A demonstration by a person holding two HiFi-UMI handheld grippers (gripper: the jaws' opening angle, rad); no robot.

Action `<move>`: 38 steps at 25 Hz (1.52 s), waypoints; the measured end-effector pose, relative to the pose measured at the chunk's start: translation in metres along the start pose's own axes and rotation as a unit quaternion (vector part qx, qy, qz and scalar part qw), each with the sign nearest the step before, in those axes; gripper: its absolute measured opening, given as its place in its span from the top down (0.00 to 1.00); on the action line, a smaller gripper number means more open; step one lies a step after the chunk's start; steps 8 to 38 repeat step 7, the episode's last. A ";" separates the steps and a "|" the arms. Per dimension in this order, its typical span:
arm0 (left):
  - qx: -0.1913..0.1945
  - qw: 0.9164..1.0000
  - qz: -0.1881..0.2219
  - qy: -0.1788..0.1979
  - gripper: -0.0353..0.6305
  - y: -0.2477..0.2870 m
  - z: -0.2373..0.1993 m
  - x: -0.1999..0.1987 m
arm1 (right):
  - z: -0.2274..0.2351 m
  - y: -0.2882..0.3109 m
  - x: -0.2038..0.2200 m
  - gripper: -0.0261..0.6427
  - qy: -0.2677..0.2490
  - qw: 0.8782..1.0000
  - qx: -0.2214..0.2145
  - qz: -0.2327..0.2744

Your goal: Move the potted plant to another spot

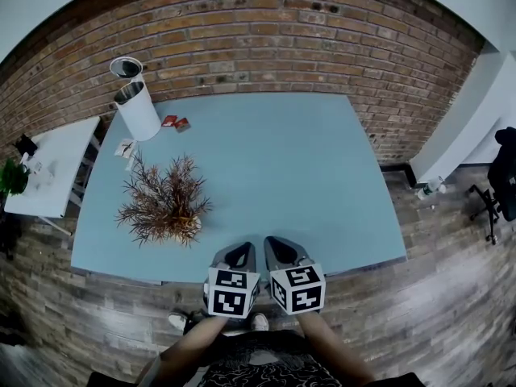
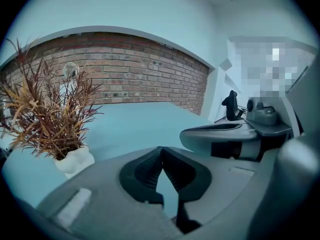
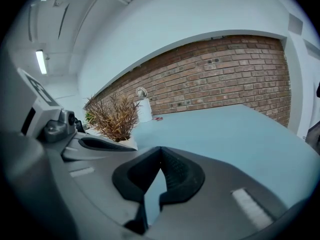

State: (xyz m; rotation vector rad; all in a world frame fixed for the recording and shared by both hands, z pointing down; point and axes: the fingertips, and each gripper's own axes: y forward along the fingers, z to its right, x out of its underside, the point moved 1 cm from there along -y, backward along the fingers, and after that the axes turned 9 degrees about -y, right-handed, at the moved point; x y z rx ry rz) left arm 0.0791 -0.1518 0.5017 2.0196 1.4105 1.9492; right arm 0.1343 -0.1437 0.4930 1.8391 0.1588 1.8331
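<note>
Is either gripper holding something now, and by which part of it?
Nothing is held. The left gripper and the right gripper are both shut and empty; the potted plant stands apart from them on the table.

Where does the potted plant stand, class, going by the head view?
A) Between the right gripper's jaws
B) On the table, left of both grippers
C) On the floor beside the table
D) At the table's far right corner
B: the potted plant stands on the blue table, left of the left gripper and the right gripper, and neither gripper touches it.
</note>
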 end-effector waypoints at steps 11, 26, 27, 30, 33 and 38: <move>-0.001 1.000 0.002 0.000 0.95 0.001 -0.002 0.000 | -0.002 0.003 0.001 0.95 -0.004 1.000 -0.003 -0.001; -0.001 1.000 0.002 0.000 0.95 0.001 -0.002 0.000 | -0.002 0.003 0.001 0.95 -0.004 1.000 -0.003 -0.001; -0.001 1.000 0.002 0.000 0.95 0.001 -0.002 0.000 | -0.002 0.003 0.001 0.95 -0.004 1.000 -0.003 -0.001; -0.001 1.000 0.002 0.000 0.95 0.001 -0.002 0.000 | -0.002 0.003 0.001 0.95 -0.004 1.000 -0.003 -0.001; -0.001 1.000 0.002 0.000 0.95 0.001 -0.002 0.000 | -0.002 0.003 0.001 0.95 -0.004 1.000 -0.003 -0.001; -0.001 1.000 0.002 0.000 0.95 0.001 -0.002 0.000 | -0.002 0.003 0.001 0.95 -0.004 1.000 -0.003 -0.001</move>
